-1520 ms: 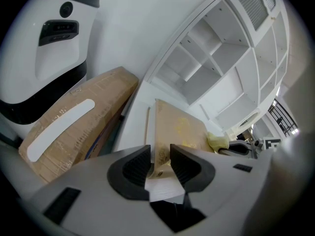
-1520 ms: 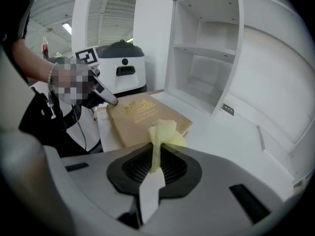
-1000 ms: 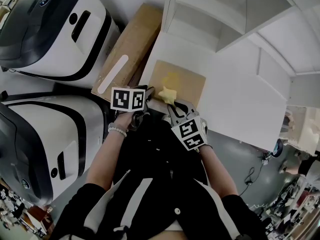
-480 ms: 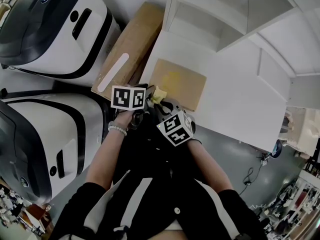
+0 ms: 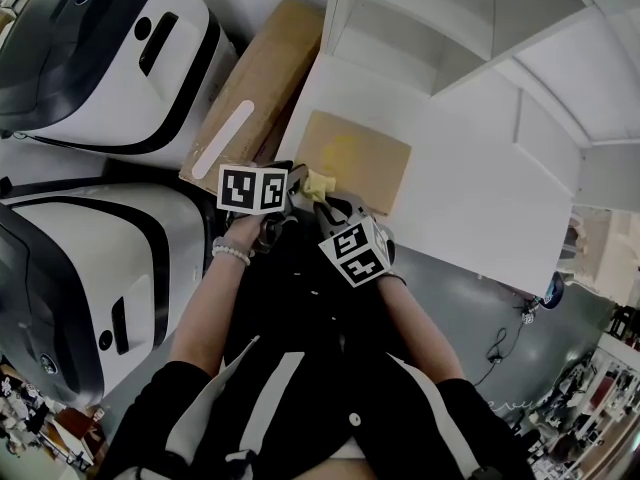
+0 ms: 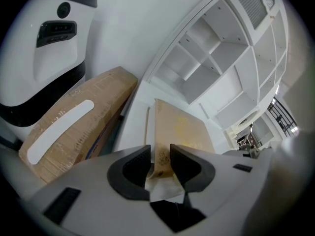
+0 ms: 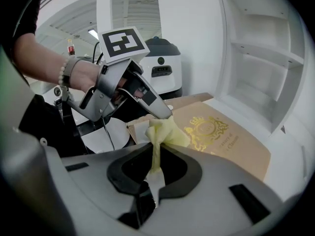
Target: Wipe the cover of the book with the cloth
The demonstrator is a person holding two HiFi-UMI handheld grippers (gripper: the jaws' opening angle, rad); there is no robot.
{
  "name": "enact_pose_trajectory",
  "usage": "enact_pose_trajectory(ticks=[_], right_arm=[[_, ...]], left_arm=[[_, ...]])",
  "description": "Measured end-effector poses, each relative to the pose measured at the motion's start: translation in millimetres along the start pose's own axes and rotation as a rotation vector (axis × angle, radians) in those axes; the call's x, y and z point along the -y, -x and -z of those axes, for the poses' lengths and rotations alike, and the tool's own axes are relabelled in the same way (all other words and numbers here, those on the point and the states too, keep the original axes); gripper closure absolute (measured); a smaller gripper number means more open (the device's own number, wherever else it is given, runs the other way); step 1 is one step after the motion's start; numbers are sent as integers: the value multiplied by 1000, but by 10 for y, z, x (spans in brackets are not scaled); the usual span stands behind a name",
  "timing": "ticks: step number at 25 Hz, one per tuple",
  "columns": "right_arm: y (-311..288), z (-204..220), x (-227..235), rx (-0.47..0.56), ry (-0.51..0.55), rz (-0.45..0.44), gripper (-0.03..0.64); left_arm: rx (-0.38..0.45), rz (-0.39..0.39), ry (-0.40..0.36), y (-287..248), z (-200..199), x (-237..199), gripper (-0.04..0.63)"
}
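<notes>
Book clamped at its near corner – cloth bunched on the cover

At the far left two white machines [image 5: 95, 63] with black trim are seen, and a long cardboard box [image 5: 255, 93] is wedged between them and the white table [image 5: 480, 203]. The left gripper [image 6: 160, 162] is closed on the near left corner of the book [image 6: 183, 131], with the book's edge pinched between its jaws. The tan book, stamped with a gold emblem, is laid flat on the table at its near left edge. A yellow cloth [image 7: 165, 132] is nipped tightly between the jaws of the right gripper [image 7: 154, 157], and its loose bunch is pressed onto the cover at that same corner – just beside the tip of the left gripper. To the right, a white shelf unit [image 5: 450, 28] is set at the back of the table.
</notes>
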State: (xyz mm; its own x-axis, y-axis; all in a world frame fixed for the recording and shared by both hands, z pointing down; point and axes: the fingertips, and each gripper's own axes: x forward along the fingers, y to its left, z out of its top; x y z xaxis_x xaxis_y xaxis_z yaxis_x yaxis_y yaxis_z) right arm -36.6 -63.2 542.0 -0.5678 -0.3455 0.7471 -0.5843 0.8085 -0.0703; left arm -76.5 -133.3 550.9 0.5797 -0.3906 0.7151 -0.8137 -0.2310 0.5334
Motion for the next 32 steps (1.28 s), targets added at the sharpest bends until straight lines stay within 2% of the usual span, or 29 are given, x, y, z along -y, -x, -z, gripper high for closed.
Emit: enact_pose_trajectory(ticks=[5, 21, 32], right_arm=[[104, 122, 77, -13, -35, 14, 580], [666, 675, 447, -33, -309, 117, 580], [933, 1027, 629, -71, -367, 197, 580]], left_arm=[[-1, 4, -2, -2, -3, -2, 471], [-18, 15, -20, 8, 14, 0, 471], [-24, 18, -22, -1, 14, -1, 471]])
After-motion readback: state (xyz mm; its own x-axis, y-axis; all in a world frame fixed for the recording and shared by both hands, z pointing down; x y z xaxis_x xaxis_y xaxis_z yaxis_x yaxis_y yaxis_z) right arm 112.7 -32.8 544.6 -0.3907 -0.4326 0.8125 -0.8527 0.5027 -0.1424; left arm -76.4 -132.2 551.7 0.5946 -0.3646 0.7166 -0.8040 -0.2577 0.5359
